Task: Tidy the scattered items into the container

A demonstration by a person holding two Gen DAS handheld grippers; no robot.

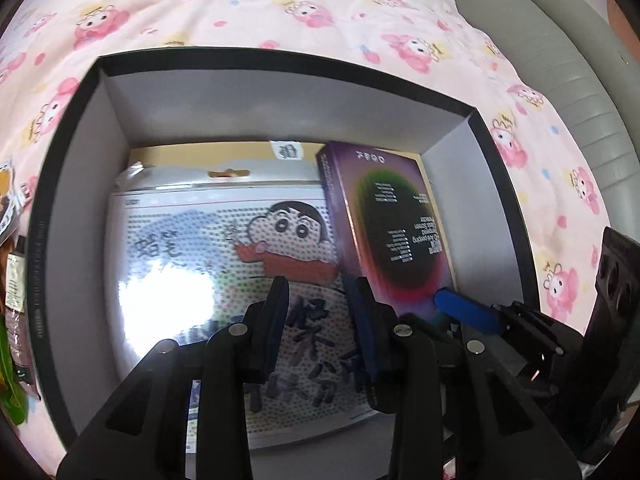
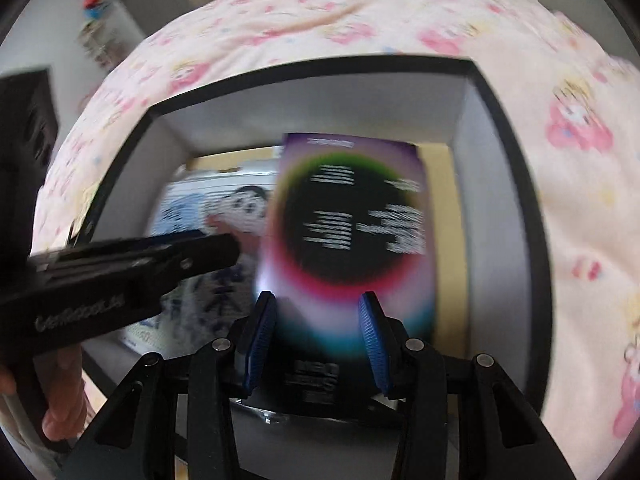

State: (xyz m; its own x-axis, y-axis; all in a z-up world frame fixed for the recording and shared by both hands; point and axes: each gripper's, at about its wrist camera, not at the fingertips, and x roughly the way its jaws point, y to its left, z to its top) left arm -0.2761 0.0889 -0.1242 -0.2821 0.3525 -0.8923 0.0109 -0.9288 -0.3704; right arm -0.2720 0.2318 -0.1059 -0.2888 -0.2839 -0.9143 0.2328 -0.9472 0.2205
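A black-rimmed container [image 1: 72,184] with pale grey inner walls sat on a pink cartoon-print bedsheet [image 1: 280,8], and both tongs were angled steeply down into it. In the left wrist view the left gripper [image 1: 320,296] hung over a glossy flat package with a cartoon boy's face [image 1: 224,248], which lay on the container's floor and filled its 9 o'clock half; the jaws stood nearly together, with nothing caught between the blue pads, only the package's printed surface showing through the narrow gap. At 3 o'clock of that package, against the container's right wall, stood a purple box with a dark oval and white print [image 1: 396,232], its lower end held by the right gripper [image 2: 316,304]. The right wrist view, blurred, showed this box running away toward 12 o'clock from between the 2 blue pads [image 2: 260,336], which sat on either side of its near end, the jaws partly open to the box's width and gripping it. The left tool's black body crossed that view from 9 o'clock, with a person's hand [image 2: 60,392] under it at 8 o'clock. Outside the container's rim at 9 o'clock in the left view lay some small packets [image 1: 14,280], too cropped to identify.
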